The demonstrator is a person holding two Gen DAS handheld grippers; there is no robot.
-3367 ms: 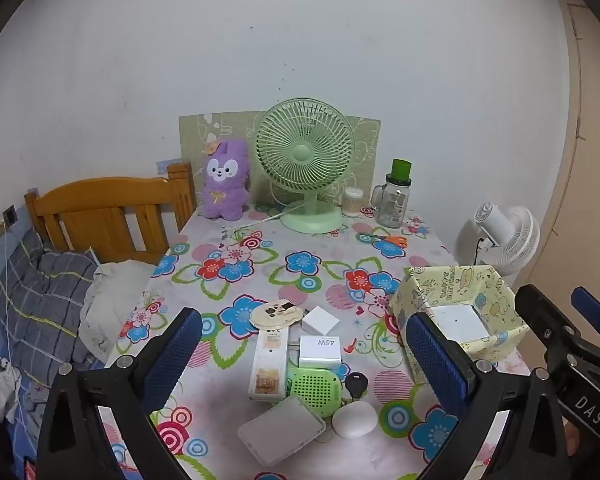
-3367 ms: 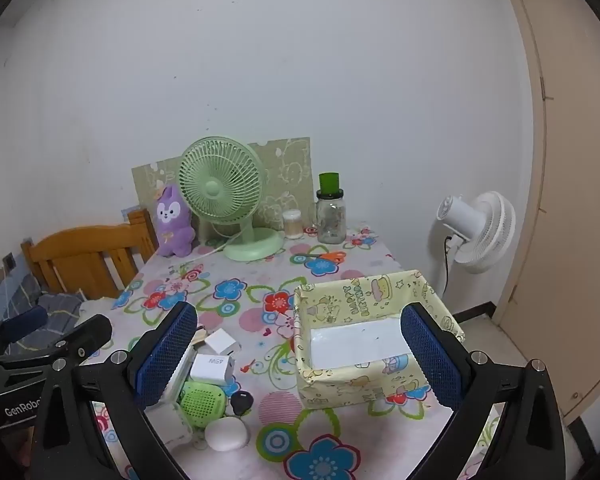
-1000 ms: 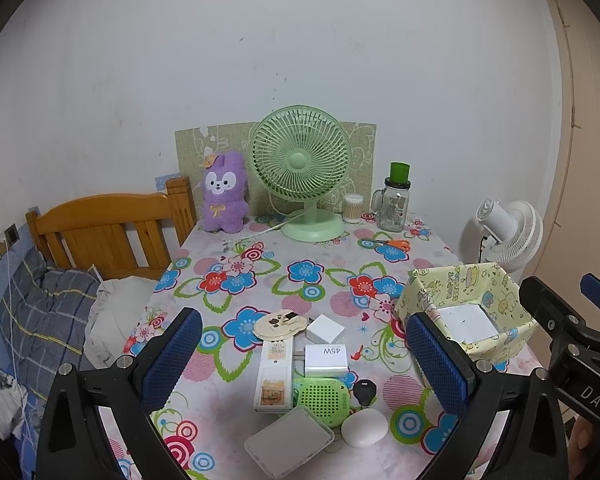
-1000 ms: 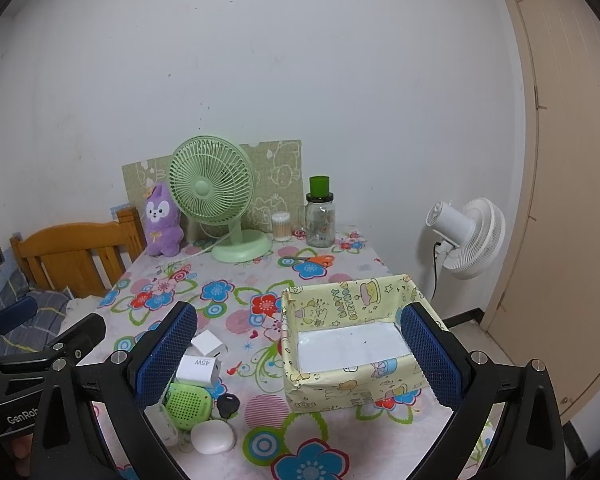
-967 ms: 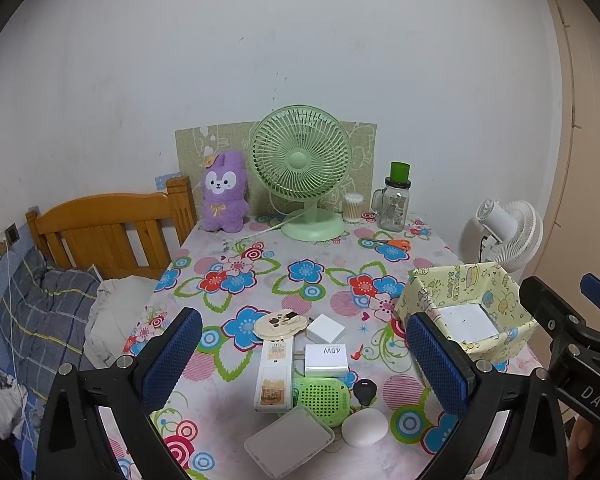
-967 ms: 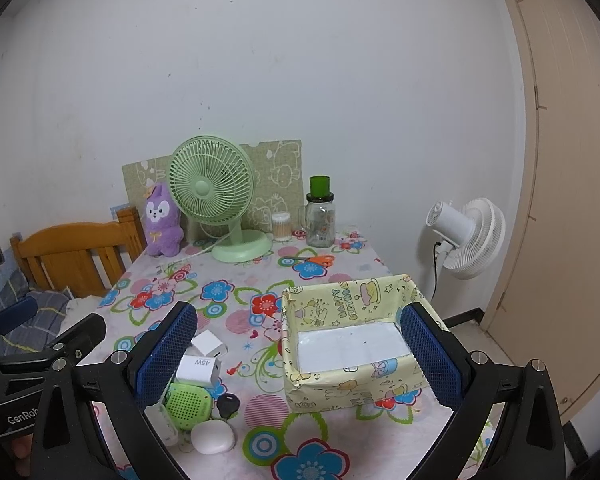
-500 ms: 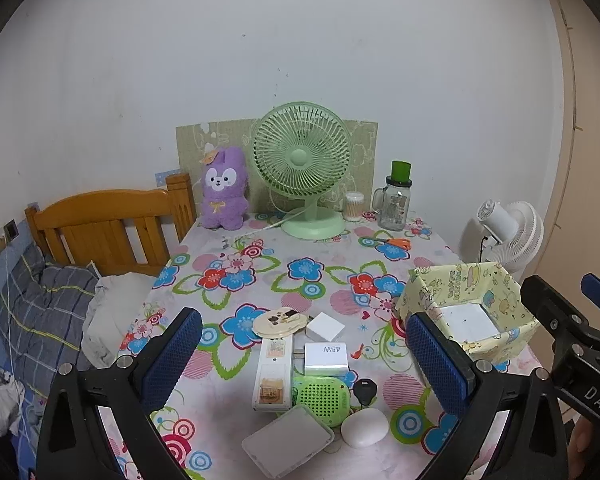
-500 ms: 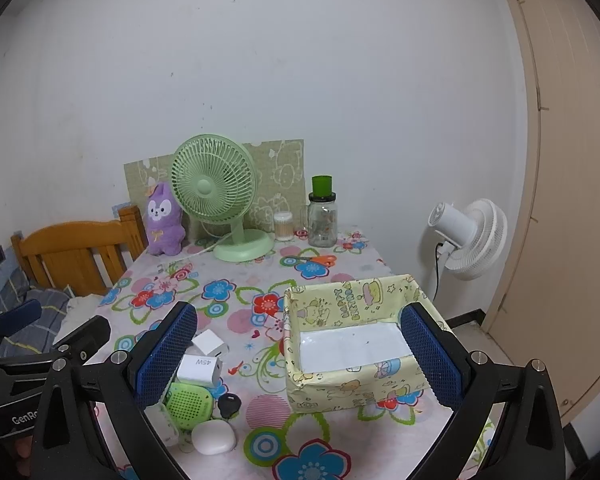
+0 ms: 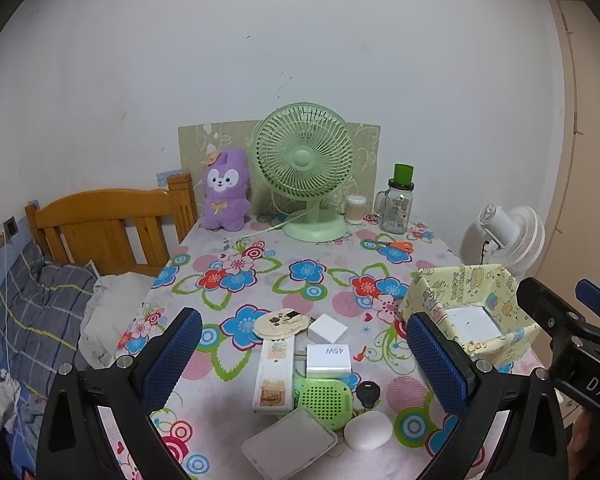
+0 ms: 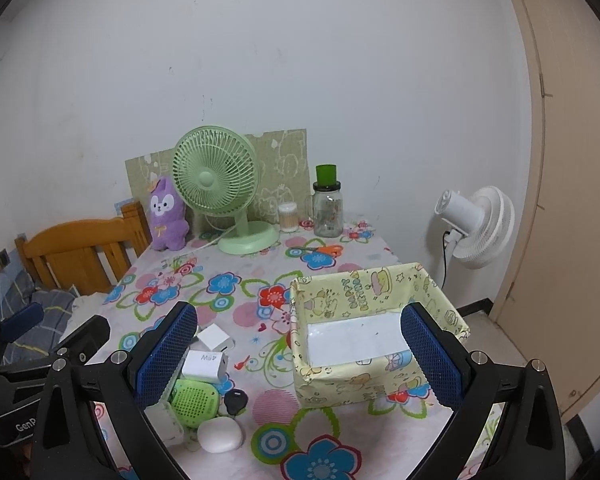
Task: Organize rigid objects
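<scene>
Left gripper [image 9: 300, 354] and right gripper [image 10: 296, 350]: jaws apart, holding nothing. Small rigid items, including a round green perforated speaker [image 9: 326, 398], cluster at lower centre; the yellow patterned paper box [image 10: 374, 330] sits centre-right.

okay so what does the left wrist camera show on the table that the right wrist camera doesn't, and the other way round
Only the left wrist view shows the round beige disc, the whole long white remote and the flat white case; the right gripper's finger blocks these in the right wrist view. Only the right wrist view shows the yellow box's whole bare white floor. Both show the green speaker, the 45W charger, the white oval case, the black key fob and the green fan. Both grippers, left and right, are open and empty.
</scene>
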